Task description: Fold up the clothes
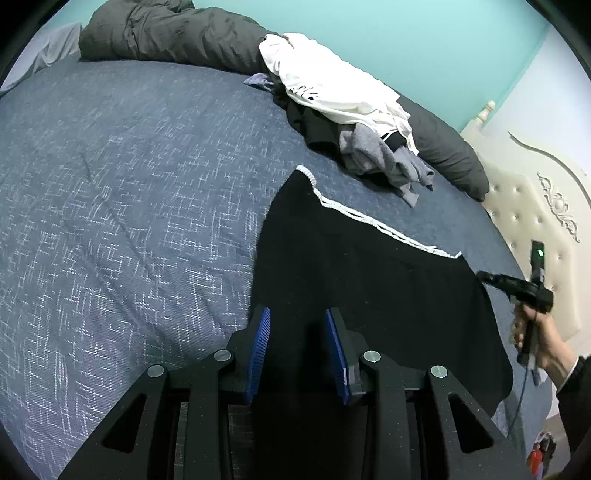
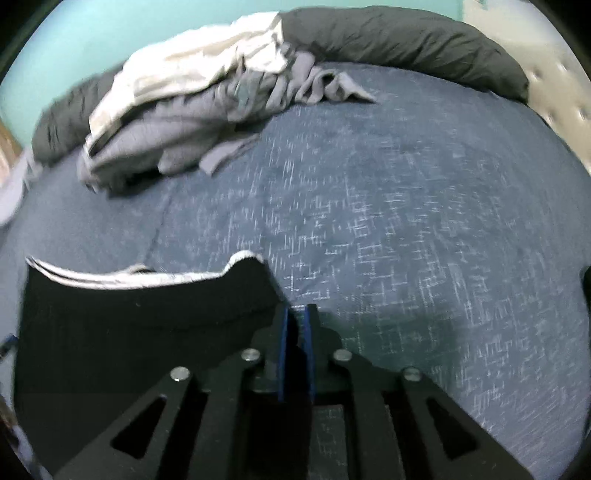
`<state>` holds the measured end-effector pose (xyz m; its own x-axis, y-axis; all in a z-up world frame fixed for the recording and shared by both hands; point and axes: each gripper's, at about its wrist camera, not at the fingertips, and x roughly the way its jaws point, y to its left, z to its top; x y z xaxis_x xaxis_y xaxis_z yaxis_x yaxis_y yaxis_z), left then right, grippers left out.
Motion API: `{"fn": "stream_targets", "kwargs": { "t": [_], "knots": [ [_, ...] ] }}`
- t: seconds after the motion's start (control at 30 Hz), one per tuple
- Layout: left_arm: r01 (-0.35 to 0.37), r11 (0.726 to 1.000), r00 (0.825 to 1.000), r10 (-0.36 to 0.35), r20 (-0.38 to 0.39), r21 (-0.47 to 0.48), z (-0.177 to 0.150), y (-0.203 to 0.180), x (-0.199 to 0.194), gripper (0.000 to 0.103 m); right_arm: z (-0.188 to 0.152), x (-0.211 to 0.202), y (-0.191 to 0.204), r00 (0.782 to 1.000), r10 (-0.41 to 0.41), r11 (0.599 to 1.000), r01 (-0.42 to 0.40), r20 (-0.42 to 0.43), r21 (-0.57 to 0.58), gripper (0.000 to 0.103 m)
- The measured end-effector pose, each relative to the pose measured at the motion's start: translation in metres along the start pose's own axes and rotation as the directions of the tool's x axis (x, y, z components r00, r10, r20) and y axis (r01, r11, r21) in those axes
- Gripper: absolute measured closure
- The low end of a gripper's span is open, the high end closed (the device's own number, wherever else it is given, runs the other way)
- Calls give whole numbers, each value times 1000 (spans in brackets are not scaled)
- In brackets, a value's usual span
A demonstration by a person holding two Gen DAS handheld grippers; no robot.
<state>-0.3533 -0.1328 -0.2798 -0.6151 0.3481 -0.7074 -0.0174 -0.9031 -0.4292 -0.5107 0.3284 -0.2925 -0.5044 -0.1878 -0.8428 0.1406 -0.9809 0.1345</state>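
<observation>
A black garment (image 1: 369, 277) with a white-trimmed edge lies spread on the blue bedspread (image 1: 129, 184). My left gripper (image 1: 297, 317) hovers open over its near left part, the blue pads (image 1: 258, 350) wide apart with cloth showing between them. In the right wrist view the same black garment (image 2: 147, 314) lies to the left, and my right gripper (image 2: 296, 310) is shut on its right edge, with the pads nearly together. From the left wrist view the right gripper (image 1: 480, 276) touches that edge, held by a hand (image 1: 543, 339).
A pile of loose white, grey and black clothes (image 1: 332, 99) (image 2: 184, 110) lies at the far side of the bed, against a rolled dark grey duvet (image 1: 166, 33) (image 2: 406, 40). A cream tufted headboard (image 1: 535, 206) stands at the right. The right wrist view is motion-blurred.
</observation>
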Motion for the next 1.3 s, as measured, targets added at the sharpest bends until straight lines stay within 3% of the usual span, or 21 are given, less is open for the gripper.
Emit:
{"fn": "stream_targets", "kwargs": {
  "t": [0.13, 0.33, 0.37, 0.4, 0.53, 0.77, 0.8, 0.83, 0.93, 1.03, 1.3],
  "knots": [
    [0, 1000, 1000, 0, 0, 3, 0, -2, -1, 69, -27, -24, -20, 991, 134, 984, -132, -14, 118, 72],
    [-8, 1000, 1000, 8, -13, 6, -6, -4, 3, 69, -75, -38, -19, 971, 227, 968, -218, -68, 124, 74],
    [-11, 1000, 1000, 11, -13, 10, -6, -4, 3, 69, -80, -36, -20, 971, 226, 969, -216, -76, 124, 80],
    [-13, 1000, 1000, 13, -13, 13, -6, -4, 3, 69, -84, -34, -20, 971, 222, 970, -212, -82, 123, 93],
    [-10, 1000, 1000, 10, -11, 8, -4, -2, 3, 69, -89, -42, -34, 978, 209, 964, -201, -25, 172, 96],
    [-4, 1000, 1000, 4, -10, 0, -4, 1, 2, 69, -90, -32, -40, 985, 166, 971, -154, -51, 185, 95],
    [-4, 1000, 1000, 4, -10, -2, -4, 1, 1, 69, -88, -35, -37, 991, 126, 978, -116, -47, 176, 90],
    [-4, 1000, 1000, 4, -10, -3, -3, 2, 1, 69, -87, -38, -35, 995, 90, 982, -82, -40, 170, 85],
    [-3, 1000, 1000, 3, -11, -5, -3, 2, 1, 69, -87, -67, -25, 999, 38, 985, -44, 39, 168, 84],
    [-2, 1000, 1000, 2, -12, -4, -4, 2, -1, 69, -100, -96, -5, 989, 108, 986, -119, 99, 113, 84],
    [-8, 1000, 1000, 7, -19, -9, -13, 3, -16, 69, -145, -80, -28, 998, 56, 977, -60, 25, 203, 84]
  ]
}}
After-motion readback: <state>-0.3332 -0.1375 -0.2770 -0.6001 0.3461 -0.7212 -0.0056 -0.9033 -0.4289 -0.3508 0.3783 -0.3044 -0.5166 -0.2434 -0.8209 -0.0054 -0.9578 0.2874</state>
